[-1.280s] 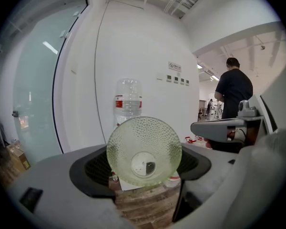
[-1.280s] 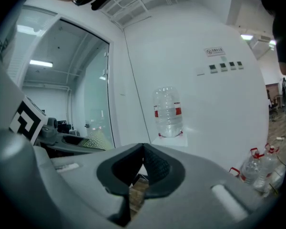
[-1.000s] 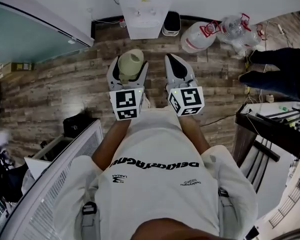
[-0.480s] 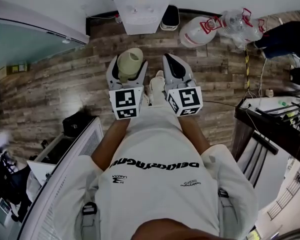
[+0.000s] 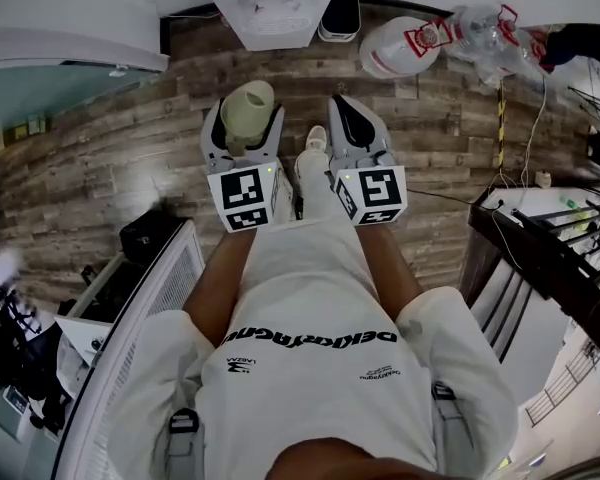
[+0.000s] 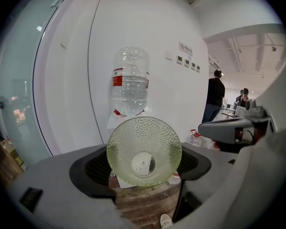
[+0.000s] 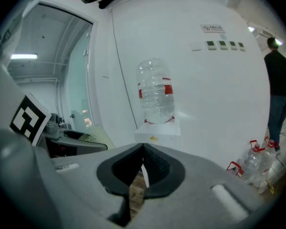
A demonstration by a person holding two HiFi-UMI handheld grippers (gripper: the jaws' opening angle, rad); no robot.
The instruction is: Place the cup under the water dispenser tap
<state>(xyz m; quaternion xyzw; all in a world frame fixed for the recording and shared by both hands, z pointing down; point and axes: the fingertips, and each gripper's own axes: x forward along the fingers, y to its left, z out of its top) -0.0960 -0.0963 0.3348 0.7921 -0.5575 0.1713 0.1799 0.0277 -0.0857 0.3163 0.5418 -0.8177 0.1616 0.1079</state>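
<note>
A pale green dimpled cup (image 5: 250,100) sits sideways between the jaws of my left gripper (image 5: 244,118), which is shut on it. In the left gripper view the cup (image 6: 144,150) shows its open mouth, and the gripper (image 6: 143,170) points at the white water dispenser (image 6: 121,123) with its upturned bottle (image 6: 129,80). The dispenser (image 5: 270,3) stands against the wall straight ahead, a step away. My right gripper (image 5: 342,108) is beside the left one, shut and empty; its pads meet in the right gripper view (image 7: 142,163). The tap is not visible.
Large water bottles (image 5: 400,48) lie on the wooden floor right of the dispenser, with cables (image 5: 500,118) nearby. A small black bin (image 5: 338,16) stands next to the dispenser. A glass partition (image 5: 50,88) is at the left. People (image 6: 214,97) stand far off to the right.
The person has stepped toward the dispenser, which now looks larger and nearer. Both grippers moved forward with the cup still held. The dark-clothed person at the right has left the head view.
</note>
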